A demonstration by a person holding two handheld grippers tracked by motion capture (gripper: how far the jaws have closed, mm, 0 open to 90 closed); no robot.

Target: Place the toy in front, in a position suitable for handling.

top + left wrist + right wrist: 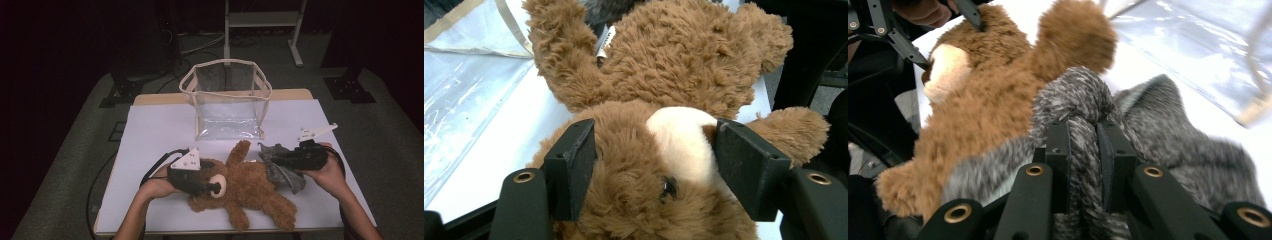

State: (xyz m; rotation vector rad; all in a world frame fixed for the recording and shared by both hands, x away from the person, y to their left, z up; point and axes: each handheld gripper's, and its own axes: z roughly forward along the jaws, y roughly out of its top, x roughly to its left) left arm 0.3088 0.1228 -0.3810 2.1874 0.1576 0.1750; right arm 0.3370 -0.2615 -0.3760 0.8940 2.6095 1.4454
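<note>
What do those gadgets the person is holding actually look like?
Each hand-held gripper, left and right, is a chunky black body with two flat black jaws, brass-coloured rivets at the hinges, a pale three-cornered plate on top and a black trailing cable. The forearms show no sleeves.

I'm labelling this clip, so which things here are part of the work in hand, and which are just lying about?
In hand:
- brown teddy bear, head clamped by the left gripper
- grey plush toy, pinched by the right gripper
- clear bag, open, likely their destination

Lying about:
- white frame beyond the table
</note>
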